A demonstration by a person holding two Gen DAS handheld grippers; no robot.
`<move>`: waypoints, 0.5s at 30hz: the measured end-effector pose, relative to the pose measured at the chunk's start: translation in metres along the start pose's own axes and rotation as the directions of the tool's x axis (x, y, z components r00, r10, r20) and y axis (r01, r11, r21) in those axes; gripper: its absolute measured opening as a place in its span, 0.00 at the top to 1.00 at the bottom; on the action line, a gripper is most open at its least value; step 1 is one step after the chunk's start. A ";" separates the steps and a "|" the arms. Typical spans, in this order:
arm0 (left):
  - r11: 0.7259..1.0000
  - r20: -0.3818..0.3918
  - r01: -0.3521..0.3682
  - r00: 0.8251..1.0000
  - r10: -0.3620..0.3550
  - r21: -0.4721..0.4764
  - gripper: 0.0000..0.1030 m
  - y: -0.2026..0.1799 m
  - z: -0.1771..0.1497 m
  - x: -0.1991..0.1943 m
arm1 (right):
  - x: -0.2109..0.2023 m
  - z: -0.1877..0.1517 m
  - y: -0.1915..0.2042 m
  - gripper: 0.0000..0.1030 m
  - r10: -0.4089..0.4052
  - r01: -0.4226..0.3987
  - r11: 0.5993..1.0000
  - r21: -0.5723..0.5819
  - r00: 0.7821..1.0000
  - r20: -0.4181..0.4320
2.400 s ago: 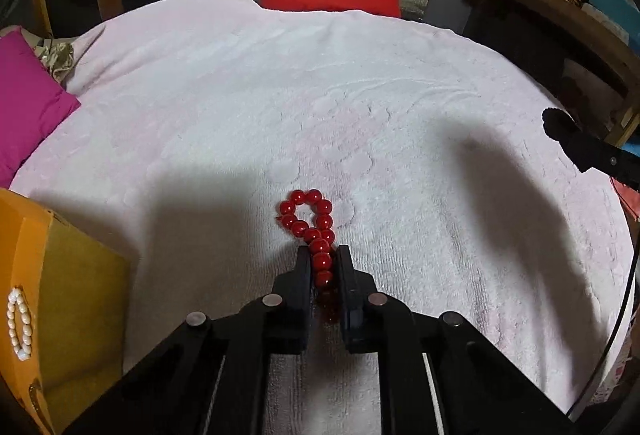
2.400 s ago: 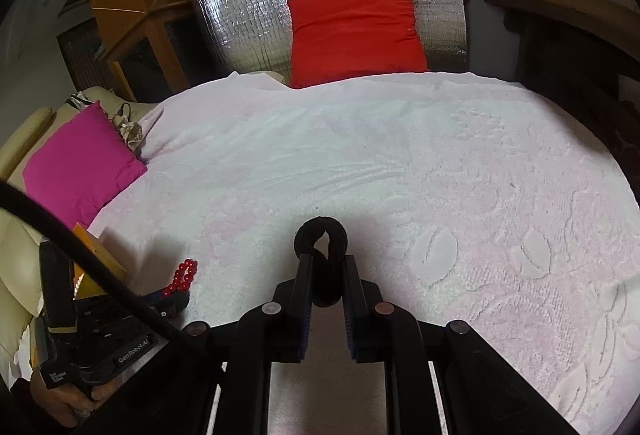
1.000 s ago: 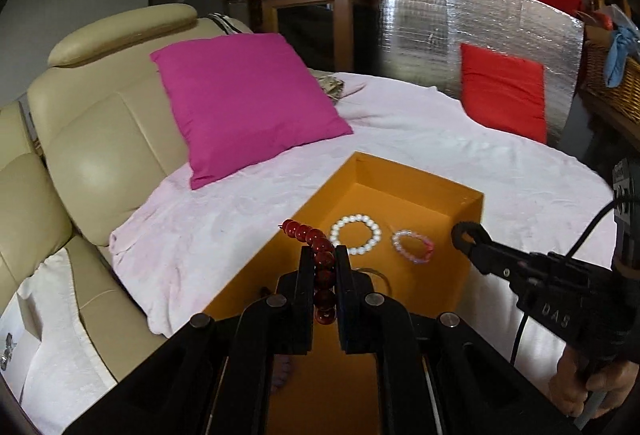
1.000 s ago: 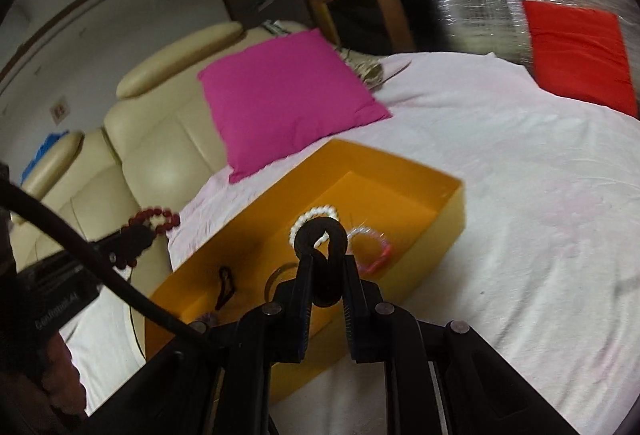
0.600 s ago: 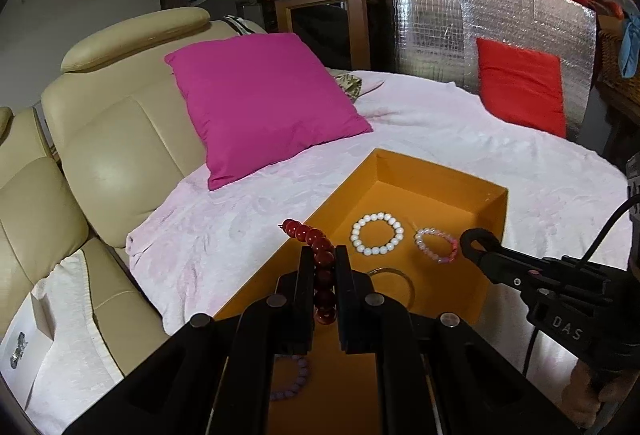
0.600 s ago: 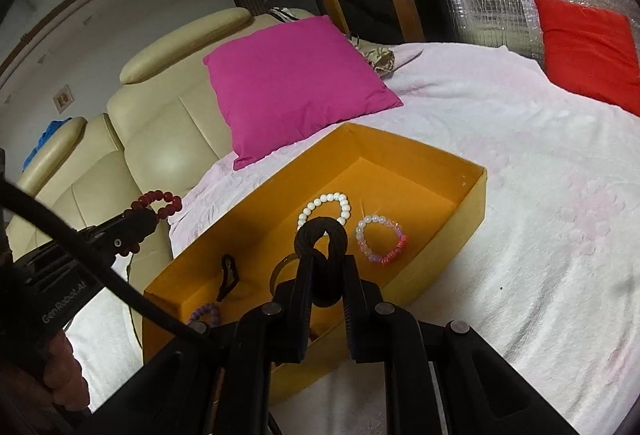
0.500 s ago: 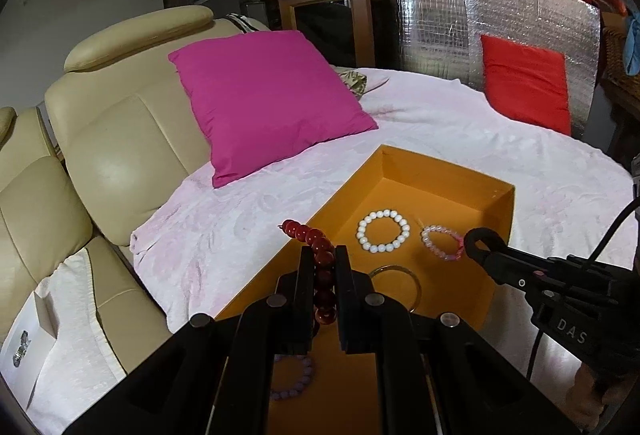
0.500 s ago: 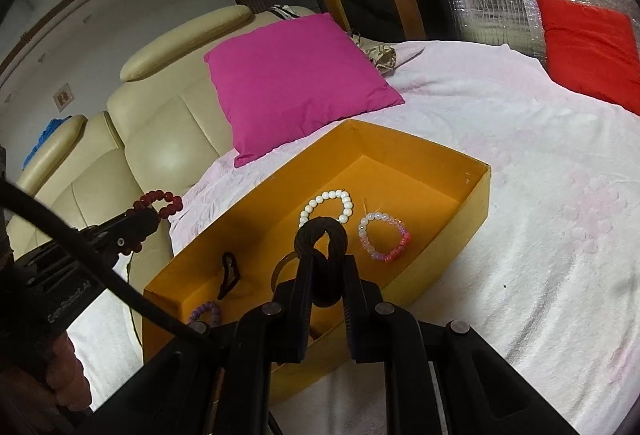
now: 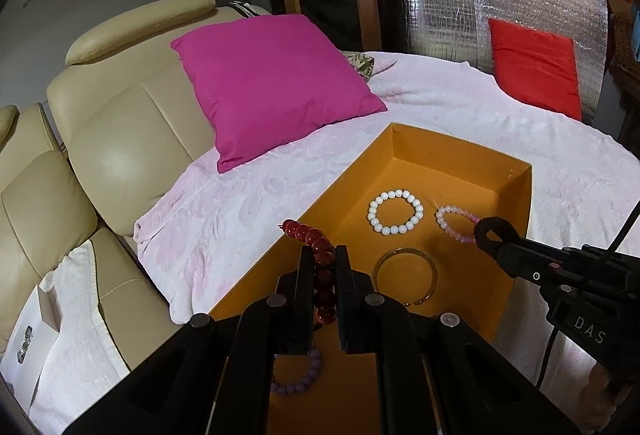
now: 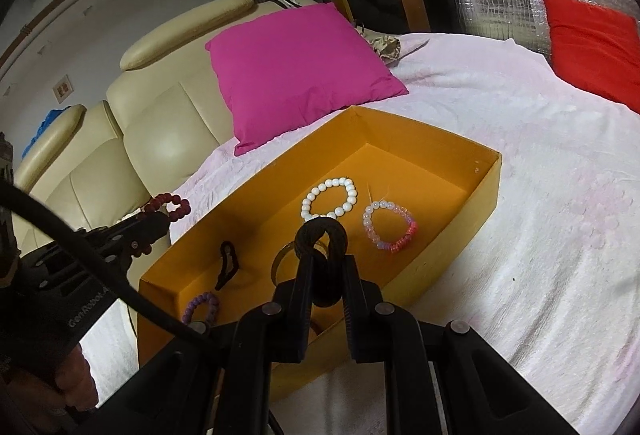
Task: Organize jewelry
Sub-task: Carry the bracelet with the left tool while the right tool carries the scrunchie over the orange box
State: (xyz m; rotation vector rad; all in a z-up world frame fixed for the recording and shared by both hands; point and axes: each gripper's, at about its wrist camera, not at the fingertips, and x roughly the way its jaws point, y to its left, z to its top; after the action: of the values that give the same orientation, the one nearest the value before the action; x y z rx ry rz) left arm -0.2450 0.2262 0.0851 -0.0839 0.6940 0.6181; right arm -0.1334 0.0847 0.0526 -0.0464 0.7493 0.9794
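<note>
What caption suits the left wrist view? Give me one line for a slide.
Left gripper clamps a red bead bracelet above the open orange box.

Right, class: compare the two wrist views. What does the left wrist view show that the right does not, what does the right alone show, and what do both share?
Left wrist only: the white cloth draped on the sofa seat.

Right wrist only: the black hair clip in the orange box.

Both: the left gripper shut on the red bead bracelet, the right gripper shut on the black hair tie, the white bead bracelet, pink bead bracelet, gold bangle, purple bead bracelet and magenta cushion.
</note>
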 end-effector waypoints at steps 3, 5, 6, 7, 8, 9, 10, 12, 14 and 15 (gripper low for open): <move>1.000 -0.009 -0.002 1.000 0.002 0.003 0.91 0.000 -0.001 0.002 | 0.001 -0.001 0.000 0.85 -0.001 0.001 1.000 -0.003 1.000 -0.004; 1.000 -0.014 -0.006 1.000 0.006 0.005 0.91 -0.001 -0.002 0.004 | 0.002 -0.002 0.000 0.85 -0.004 0.004 1.000 -0.002 1.000 -0.006; 1.000 -0.015 -0.005 1.000 0.005 0.005 0.91 -0.001 -0.002 0.005 | 0.003 -0.002 -0.001 0.85 -0.008 0.008 1.000 -0.002 1.000 -0.008; 1.000 -0.020 -0.004 1.000 0.004 0.005 0.91 -0.001 -0.003 0.006 | 0.004 -0.003 -0.001 0.85 -0.008 0.008 1.000 0.002 1.000 -0.011; 1.000 -0.023 -0.005 1.000 0.005 0.004 0.91 -0.001 -0.003 0.007 | 0.004 -0.003 -0.002 0.85 -0.006 0.007 1.000 0.006 1.000 -0.014; 1.000 -0.027 -0.006 1.000 0.006 0.006 0.91 -0.002 -0.004 0.008 | 0.004 -0.003 -0.002 0.85 -0.007 0.007 1.000 0.008 1.000 -0.016; 1.000 -0.027 -0.007 1.000 0.007 0.009 0.91 -0.002 -0.005 0.009 | 0.005 -0.003 -0.002 0.85 -0.009 0.009 1.000 0.008 1.000 -0.016; 1.000 -0.034 -0.008 0.999 0.008 0.009 0.91 -0.002 -0.006 0.011 | 0.006 -0.004 -0.002 0.85 -0.012 0.012 1.000 0.006 1.000 -0.023; 1.000 -0.045 -0.010 0.999 0.010 0.012 0.91 -0.003 -0.007 0.013 | 0.008 -0.005 -0.002 0.85 -0.015 0.015 1.000 0.006 1.000 -0.028; 1.000 -0.047 -0.012 0.999 0.012 0.015 0.91 -0.003 -0.008 0.014 | 0.009 -0.005 -0.002 0.85 -0.017 0.017 1.000 0.005 0.999 -0.031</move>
State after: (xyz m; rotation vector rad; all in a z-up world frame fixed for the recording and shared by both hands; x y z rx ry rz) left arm -0.2395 0.2287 0.0695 -0.0810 0.7454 0.6239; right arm -0.1319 0.0884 0.0430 -0.0630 0.7786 0.9625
